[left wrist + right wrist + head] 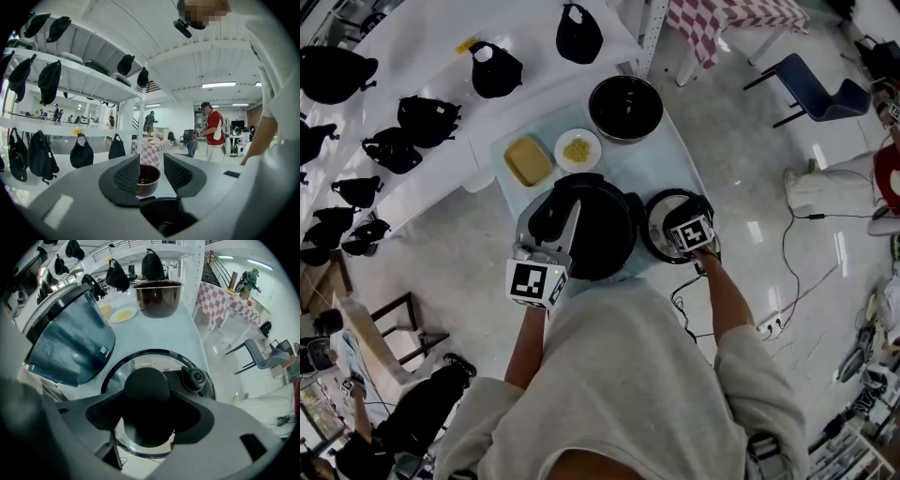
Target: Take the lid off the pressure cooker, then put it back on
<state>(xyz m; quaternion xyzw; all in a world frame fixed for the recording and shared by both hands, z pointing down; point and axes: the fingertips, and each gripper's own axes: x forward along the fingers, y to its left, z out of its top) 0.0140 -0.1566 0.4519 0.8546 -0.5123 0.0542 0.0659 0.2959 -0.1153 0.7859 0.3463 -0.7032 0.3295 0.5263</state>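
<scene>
Right gripper view: right gripper (149, 401) jaws clamped on the round black knob (146, 385) of the steel-rimmed glass lid (131, 365), which sits at the pale blue table (173, 333) edge, just beside the dark pressure cooker (70, 341). Left gripper (151, 168) jaws apart, empty.

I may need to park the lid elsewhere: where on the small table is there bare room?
The one bare patch is the table strip between the lid, the pressure cooker and the metal pot, right of the small plate. The far left is crowded by that plate and the yellow dish; cooker and lid fill the front.
</scene>
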